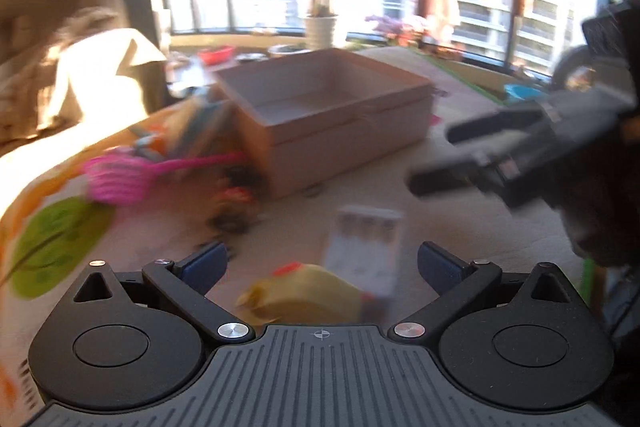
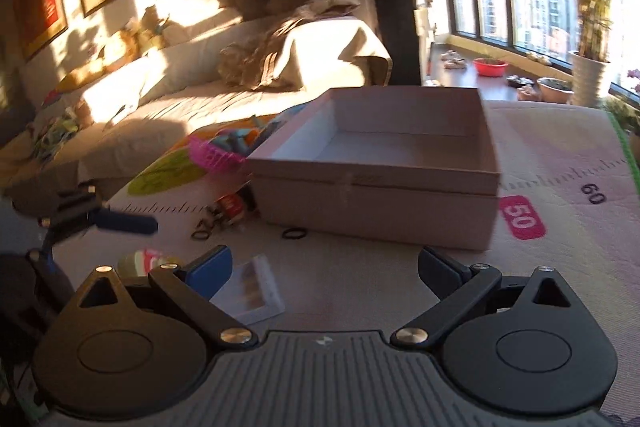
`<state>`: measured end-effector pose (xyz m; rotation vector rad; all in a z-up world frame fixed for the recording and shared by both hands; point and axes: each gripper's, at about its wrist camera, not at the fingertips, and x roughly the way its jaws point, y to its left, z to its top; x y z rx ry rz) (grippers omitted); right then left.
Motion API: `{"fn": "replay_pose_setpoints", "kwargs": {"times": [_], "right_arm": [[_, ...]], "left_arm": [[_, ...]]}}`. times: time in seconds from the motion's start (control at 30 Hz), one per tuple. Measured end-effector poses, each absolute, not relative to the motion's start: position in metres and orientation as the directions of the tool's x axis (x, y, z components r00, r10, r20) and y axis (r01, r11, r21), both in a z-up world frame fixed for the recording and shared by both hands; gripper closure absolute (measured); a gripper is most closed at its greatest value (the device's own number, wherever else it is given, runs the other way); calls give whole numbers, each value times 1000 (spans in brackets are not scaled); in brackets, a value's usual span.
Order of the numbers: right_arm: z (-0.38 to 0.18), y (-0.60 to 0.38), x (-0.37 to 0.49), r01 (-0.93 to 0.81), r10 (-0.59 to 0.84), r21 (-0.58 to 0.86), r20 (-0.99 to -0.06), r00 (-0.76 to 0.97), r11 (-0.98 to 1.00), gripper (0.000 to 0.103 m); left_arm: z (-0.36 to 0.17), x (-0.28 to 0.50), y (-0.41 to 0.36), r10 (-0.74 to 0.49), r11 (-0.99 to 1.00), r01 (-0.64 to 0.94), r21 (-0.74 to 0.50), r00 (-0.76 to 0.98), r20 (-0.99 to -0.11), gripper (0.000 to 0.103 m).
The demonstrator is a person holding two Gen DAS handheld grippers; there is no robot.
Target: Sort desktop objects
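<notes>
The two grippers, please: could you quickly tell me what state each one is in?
Left gripper: open, holding nothing.
Right gripper: open, holding nothing.

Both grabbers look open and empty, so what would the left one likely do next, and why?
Probably ease the left hand-held gripper down onto the yellow packet. It lies on the table between the open fingers, nearest of the loose things, and the box behind looks empty.

Left gripper (image 1: pixel 320 263) fingers spread wide, right gripper (image 2: pixel 325 267) likewise, both empty
</notes>
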<state>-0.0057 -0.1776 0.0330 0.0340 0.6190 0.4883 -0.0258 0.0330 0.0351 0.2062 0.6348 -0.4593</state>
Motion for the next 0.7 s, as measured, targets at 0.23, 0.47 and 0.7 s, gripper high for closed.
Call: {"fn": "replay_pose_setpoints", "kwargs": {"times": [0.23, 0.47, 0.7], "right_arm": [[10, -110, -19, -657, 525, 36, -634, 567, 753, 3], [18, -118, -20, -604, 449, -22, -648, 615, 797, 26], [19, -176, -29, -419, 314, 0, -663, 680, 908, 25]], "left_arm": [[44, -16, 90, -226, 967, 252, -46, 753, -618, 0], [37, -40, 63, -298, 932, 360, -36, 706, -642, 0], [12, -45, 40, -199, 958, 286, -5, 653, -731, 0]]}}
